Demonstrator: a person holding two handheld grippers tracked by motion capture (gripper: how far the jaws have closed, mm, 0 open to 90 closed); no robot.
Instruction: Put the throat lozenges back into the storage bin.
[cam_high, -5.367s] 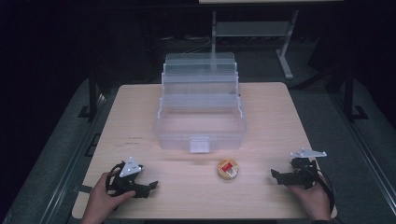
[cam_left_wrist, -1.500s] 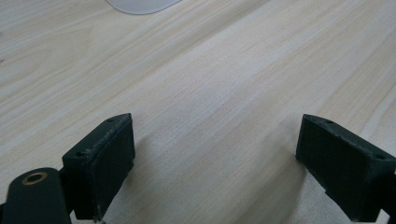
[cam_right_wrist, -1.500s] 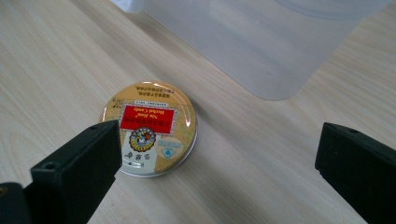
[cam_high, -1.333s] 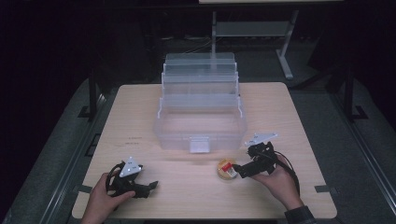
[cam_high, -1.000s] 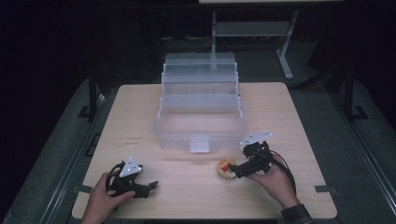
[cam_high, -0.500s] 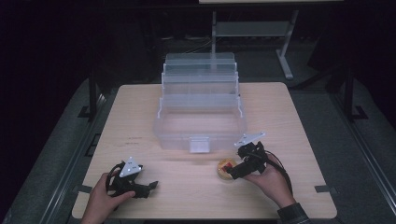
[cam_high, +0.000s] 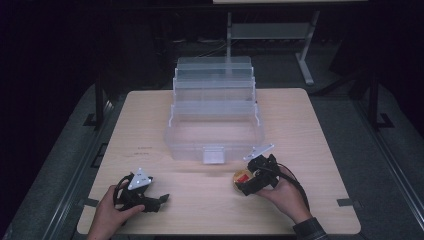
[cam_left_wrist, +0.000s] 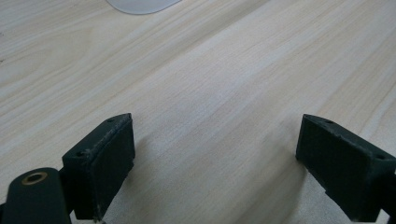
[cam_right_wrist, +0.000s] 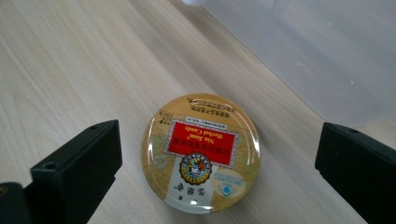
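Right tool (cam_high: 250, 184) spread wide, straddling a round candy tin (cam_right_wrist: 201, 152) without touching it; one jaw to either side, bare wood showing in both gaps. Tin flat on the desk (cam_high: 310, 130), label up, red panel in a gold rim, close to the near edge and slightly right of its middle, just in front of the clear plastic box (cam_high: 215, 132). Box wall and latch just beyond the tin, tiers stepping back toward the far edge. Left tool (cam_left_wrist: 212, 177) also spread wide, holding nothing, resting low over bare wood near the near left corner, well apart from the tin.

Likely trouble: a low, smooth, domed lid offering little for the jaws to bite, so a close set too high could slip over the rim and squirt the tin away. Uneven closing could push it against the box wall. Too shallow a grip could drop it while lifting over the box's front.
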